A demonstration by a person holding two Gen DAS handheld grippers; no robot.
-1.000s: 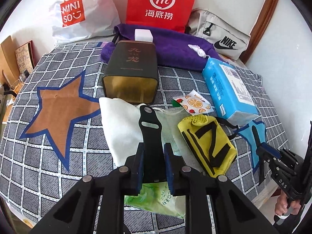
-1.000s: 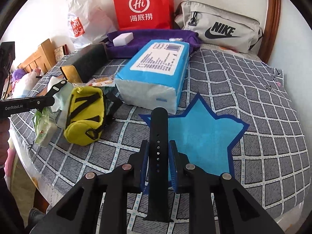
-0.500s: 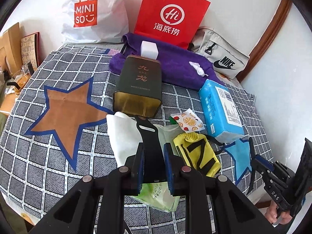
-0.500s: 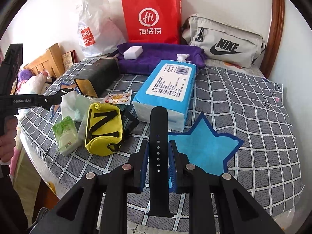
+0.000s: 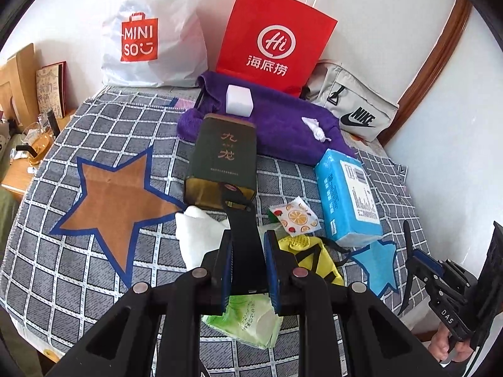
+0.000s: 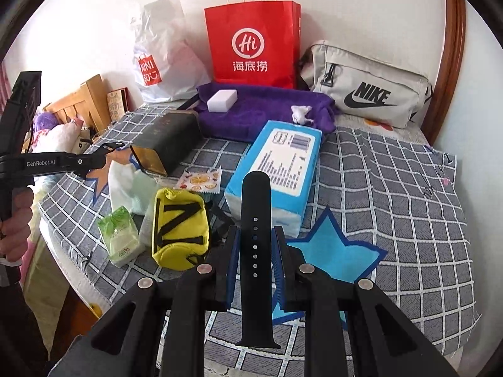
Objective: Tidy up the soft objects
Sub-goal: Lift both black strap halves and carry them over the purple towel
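Across the grey checked bedcover (image 6: 408, 188), the largest things stand at twelve o'clock: a red paper bag (image 6: 251, 47), a white Miniso bag (image 5: 147, 40) at eleven and a grey Nike pouch (image 6: 367, 91) at one. Just below them lies a purple towel (image 5: 276, 122) with a white block (image 5: 239, 104) on it, then a dark tin (image 5: 223, 163) and a blue tissue pack (image 6: 279, 163). Nearer the centre, a yellow pouch (image 6: 179, 223) lies between a green wipes pack (image 6: 119, 238) at nine and the tissue pack. Both tools are clamped: the left gripper (image 5: 248, 270) pinches a black strap piece with a buckle (image 5: 242, 226), and the right gripper (image 6: 254, 270) pinches a black strap with holes (image 6: 256, 251), both above the bedcover.
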